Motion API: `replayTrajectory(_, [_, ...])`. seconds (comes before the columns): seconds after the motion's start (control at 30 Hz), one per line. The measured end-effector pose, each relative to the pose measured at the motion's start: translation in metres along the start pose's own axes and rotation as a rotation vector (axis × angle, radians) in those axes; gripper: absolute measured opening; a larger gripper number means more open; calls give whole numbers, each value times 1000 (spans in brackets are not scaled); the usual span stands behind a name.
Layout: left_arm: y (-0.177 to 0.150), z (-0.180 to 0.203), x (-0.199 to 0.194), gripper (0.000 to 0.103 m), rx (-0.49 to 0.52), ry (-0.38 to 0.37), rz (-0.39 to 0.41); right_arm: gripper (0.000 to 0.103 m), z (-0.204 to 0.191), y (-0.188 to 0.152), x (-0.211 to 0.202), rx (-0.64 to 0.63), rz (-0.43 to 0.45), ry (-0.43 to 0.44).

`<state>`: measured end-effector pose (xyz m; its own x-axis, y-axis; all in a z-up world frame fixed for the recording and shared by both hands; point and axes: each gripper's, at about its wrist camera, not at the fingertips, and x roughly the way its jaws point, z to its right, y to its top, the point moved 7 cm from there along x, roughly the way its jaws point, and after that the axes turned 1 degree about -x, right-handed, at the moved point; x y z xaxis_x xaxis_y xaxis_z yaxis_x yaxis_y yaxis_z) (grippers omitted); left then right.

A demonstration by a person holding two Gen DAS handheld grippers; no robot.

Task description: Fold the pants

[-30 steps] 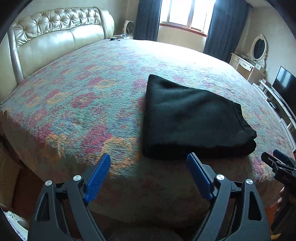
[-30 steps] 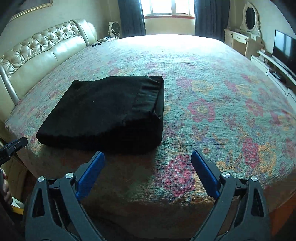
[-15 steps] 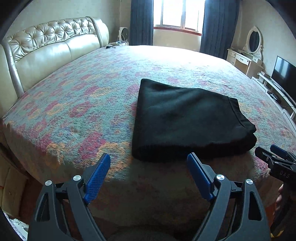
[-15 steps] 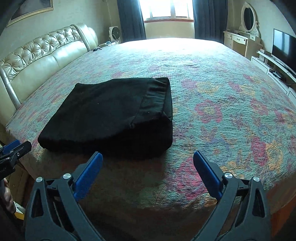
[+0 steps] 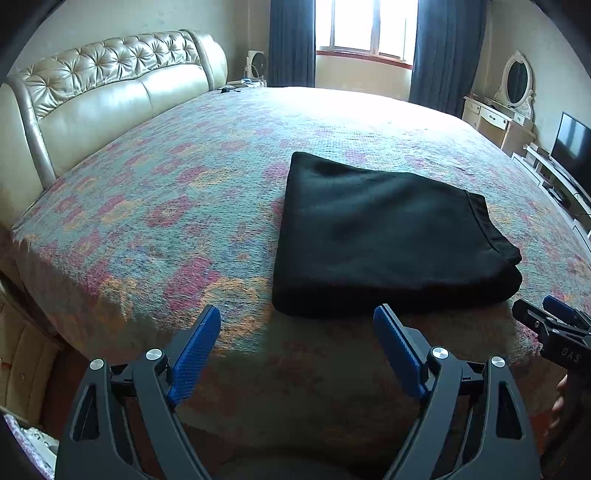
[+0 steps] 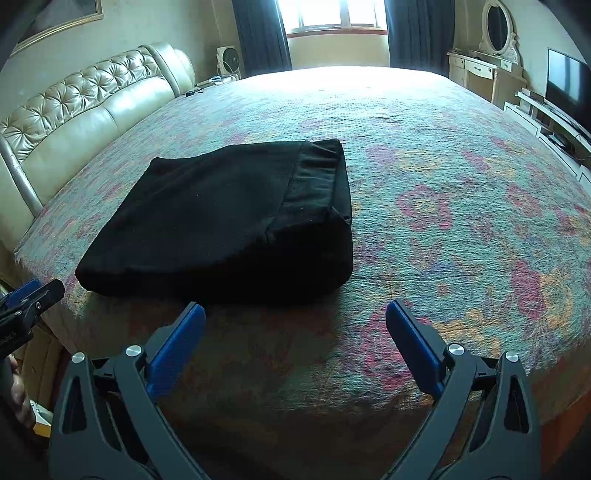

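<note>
Black pants (image 5: pixel 384 232) lie folded into a thick flat rectangle on the flowered bedspread (image 5: pixel 177 199), near the bed's front edge. Their waistband (image 6: pixel 317 177) faces right in the right wrist view. My left gripper (image 5: pixel 297 323) hovers open just short of the pants' near-left corner, with nothing between its blue pads. My right gripper (image 6: pixel 295 317) is also open and empty, in front of the pants' (image 6: pixel 229 218) near-right corner. Each gripper shows at the edge of the other's view: the right one (image 5: pixel 554 321), the left one (image 6: pixel 26 299).
A tufted cream headboard (image 5: pixel 99 96) runs along the left. A window with dark curtains (image 5: pixel 362 33) is at the back. A dresser with an oval mirror (image 6: pixel 495 44) and a television (image 6: pixel 567 85) stand on the right. Bare bedspread (image 6: pixel 461 192) stretches right of the pants.
Both views have tilted up a little, so the pants sit slightly lower and more of the room shows. The pants have not moved and both grippers stay open.
</note>
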<state>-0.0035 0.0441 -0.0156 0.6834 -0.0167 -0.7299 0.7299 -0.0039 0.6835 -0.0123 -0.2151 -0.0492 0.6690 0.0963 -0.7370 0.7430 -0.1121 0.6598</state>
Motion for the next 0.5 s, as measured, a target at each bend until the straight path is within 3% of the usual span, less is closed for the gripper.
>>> replayTrajectory(0.5, [-2,-1,-2,84,-8,5,5,98,-1,-4,3,22,-18,12])
